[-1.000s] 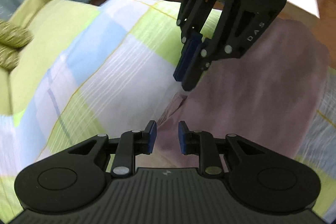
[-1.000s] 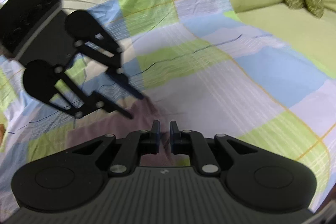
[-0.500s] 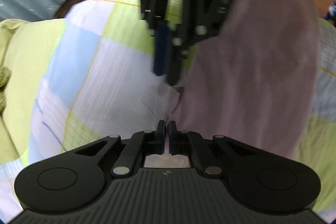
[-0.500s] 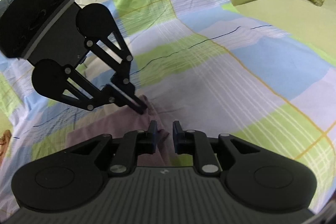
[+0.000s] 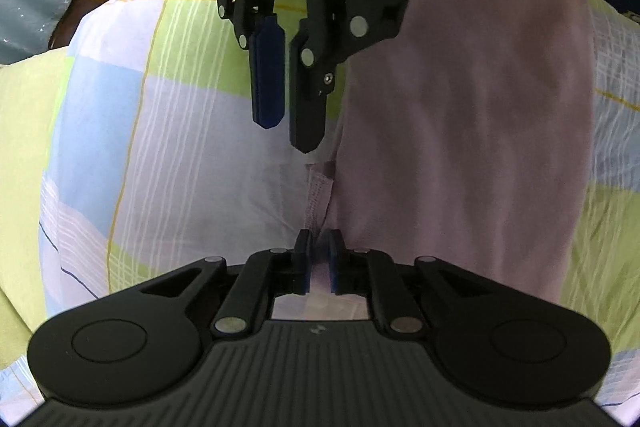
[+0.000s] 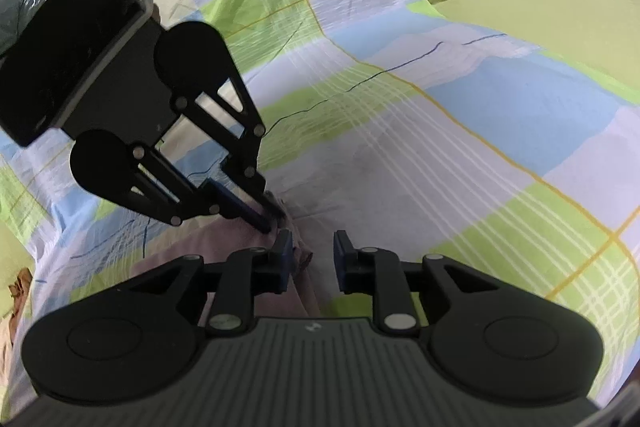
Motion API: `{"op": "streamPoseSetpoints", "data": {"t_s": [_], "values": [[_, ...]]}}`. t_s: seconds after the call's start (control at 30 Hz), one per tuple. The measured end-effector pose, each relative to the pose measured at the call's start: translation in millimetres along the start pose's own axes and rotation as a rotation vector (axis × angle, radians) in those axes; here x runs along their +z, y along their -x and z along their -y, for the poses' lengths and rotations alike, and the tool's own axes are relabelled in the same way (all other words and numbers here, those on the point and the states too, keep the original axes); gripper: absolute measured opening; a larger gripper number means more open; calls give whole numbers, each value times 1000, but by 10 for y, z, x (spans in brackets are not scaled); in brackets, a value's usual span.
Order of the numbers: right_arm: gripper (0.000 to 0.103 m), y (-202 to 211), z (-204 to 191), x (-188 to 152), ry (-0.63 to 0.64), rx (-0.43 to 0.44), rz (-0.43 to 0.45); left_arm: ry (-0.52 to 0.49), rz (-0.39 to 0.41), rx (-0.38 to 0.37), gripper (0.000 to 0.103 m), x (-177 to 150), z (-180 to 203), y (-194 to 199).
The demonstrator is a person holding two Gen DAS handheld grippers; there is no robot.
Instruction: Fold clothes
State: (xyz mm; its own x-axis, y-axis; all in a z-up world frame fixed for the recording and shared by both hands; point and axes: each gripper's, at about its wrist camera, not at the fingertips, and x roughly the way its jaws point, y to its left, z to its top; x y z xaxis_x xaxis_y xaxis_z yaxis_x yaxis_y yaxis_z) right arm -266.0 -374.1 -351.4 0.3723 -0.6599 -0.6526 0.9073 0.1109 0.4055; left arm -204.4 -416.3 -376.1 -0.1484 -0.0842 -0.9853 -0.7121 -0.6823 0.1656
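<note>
Bedspread first: my checked quilt fills both views, and on it lies the mauve garment, spread flat, its long axis running straight away from my left claw toward the far edge of the bed. In the left wrist view it sits ahead and to the right of centre; in the right wrist view only its near corner shows, low and left.

My left gripper is the nearer one to the cloth. Its pads are drawn close with a narrow gap, and the hemmed corner runs down between them; I judge it pinched there, though contact is hard to confirm.

My right gripper hangs above that same hem edge, pointing down at it, fingers parted and holding nothing. From its own camera the right gripper stands apart over the corner, with the fabric toward its left finger.

So the coming move turns on the right claw dropping onto the hem just beyond my left.
</note>
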Motion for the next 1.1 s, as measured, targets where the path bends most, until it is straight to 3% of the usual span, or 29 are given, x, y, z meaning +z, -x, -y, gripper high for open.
{"op": "streamPoseSetpoints", "data": {"t_s": [0.07, 0.17, 0.33, 0.6, 0.8, 0.9, 0.97, 1.1], "values": [[22, -32, 27, 5, -10, 10, -8, -25, -4, -1, 10, -24, 16, -22], [22, -104, 44, 23, -12, 21, -16, -95, 10, 36, 0, -41, 95, -51], [22, -201, 49, 72, 0, 43, -31, -166, 55, 130, 0, -126, 229, -5], [22, -406, 87, 83, 68, 47, -111, -119, 114, 216, 0, -250, 283, 247], [23, -370, -29, 137, 169, 27, -131, -70, 86, 231, 0, -138, 308, 131], [23, -242, 18, 152, 124, 23, -119, -43, 83, 234, 0, -134, 301, 91], [23, -124, 92, 140, 45, 126, -93, -29, 89, 242, 0, -130, 287, 86], [21, -210, 145, 77, 1, 195, -138, -11, 97, 253, 0, -127, 269, 114]]}}
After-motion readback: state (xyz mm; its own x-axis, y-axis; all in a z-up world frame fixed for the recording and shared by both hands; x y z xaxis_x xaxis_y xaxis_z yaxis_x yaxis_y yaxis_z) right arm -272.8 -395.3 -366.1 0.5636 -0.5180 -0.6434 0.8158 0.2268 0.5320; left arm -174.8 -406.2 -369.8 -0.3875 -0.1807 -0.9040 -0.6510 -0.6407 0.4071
